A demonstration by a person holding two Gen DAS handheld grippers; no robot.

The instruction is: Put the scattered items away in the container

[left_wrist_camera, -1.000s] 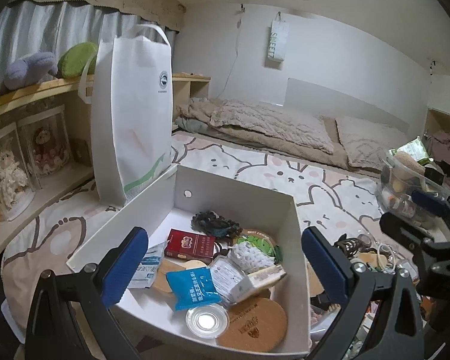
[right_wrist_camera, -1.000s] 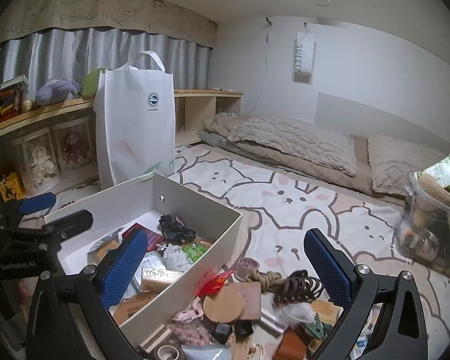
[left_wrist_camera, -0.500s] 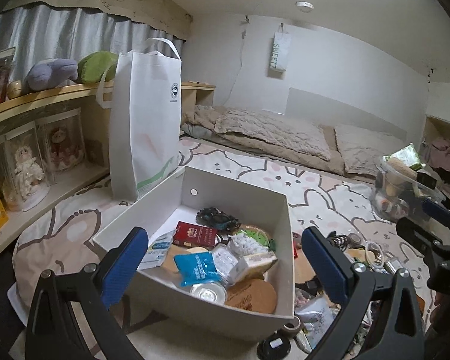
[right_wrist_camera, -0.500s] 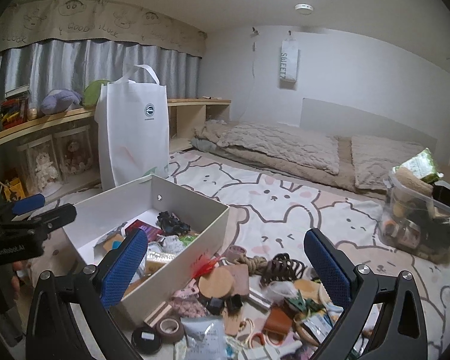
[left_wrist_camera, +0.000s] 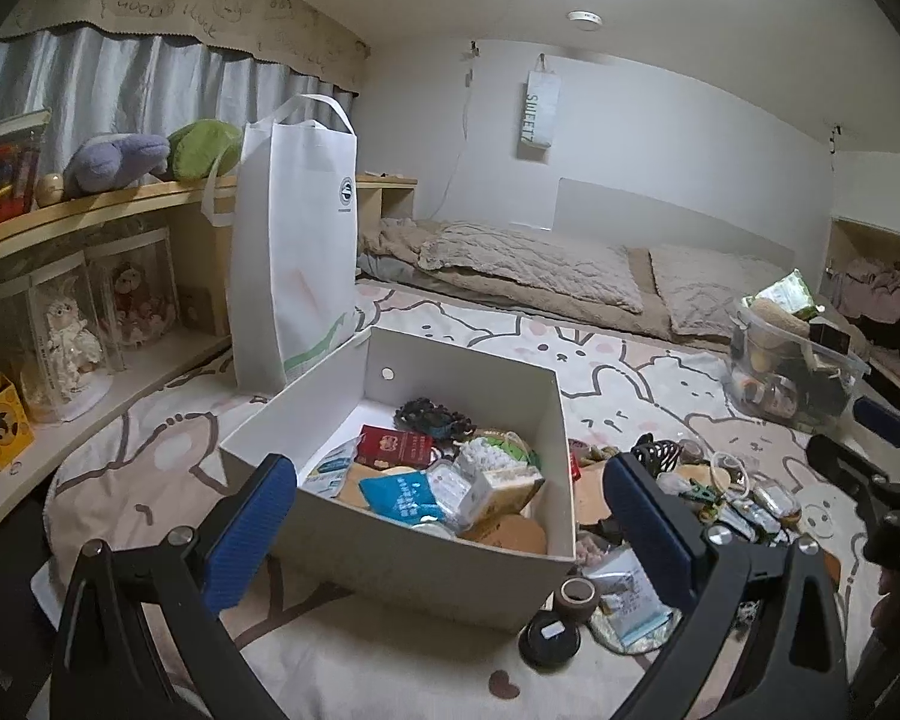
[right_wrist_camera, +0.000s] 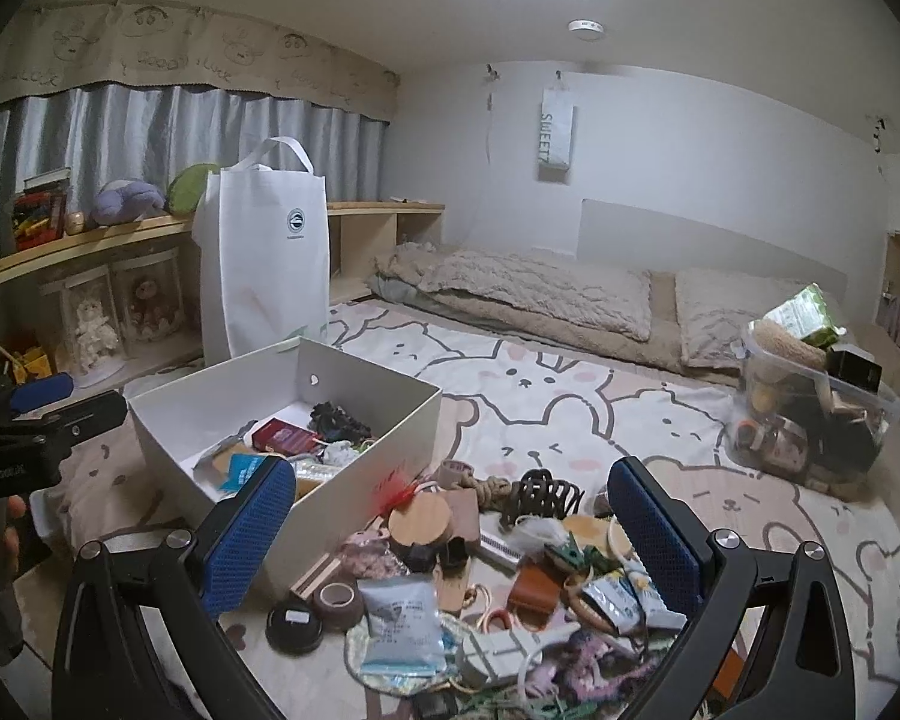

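Observation:
A white open box point(left_wrist_camera: 342, 534) point(right_wrist_camera: 366, 438) stands on the bed sheet and holds several small items, among them a red packet point(left_wrist_camera: 393, 445) and a blue sachet point(left_wrist_camera: 403, 495). A pile of scattered small items point(right_wrist_camera: 510, 564) lies right of the box: a black hair claw point(right_wrist_camera: 540, 498), a wooden disc point(right_wrist_camera: 420, 525), a tape roll point(right_wrist_camera: 337, 599), sachets. My left gripper point(left_wrist_camera: 450, 534) is open and empty, held above and in front of the box. My right gripper point(right_wrist_camera: 450, 540) is open and empty, held above the pile.
A white tote bag point(left_wrist_camera: 294, 240) stands behind the box. A wooden shelf point(left_wrist_camera: 90, 210) with plush toys runs along the left. A clear tub point(right_wrist_camera: 810, 414) of items sits at the right. Folded bedding point(right_wrist_camera: 534, 300) lies at the back.
Both grippers have drawn back and up from the box and the pile, so more of the bed shows. Both stay open and empty.

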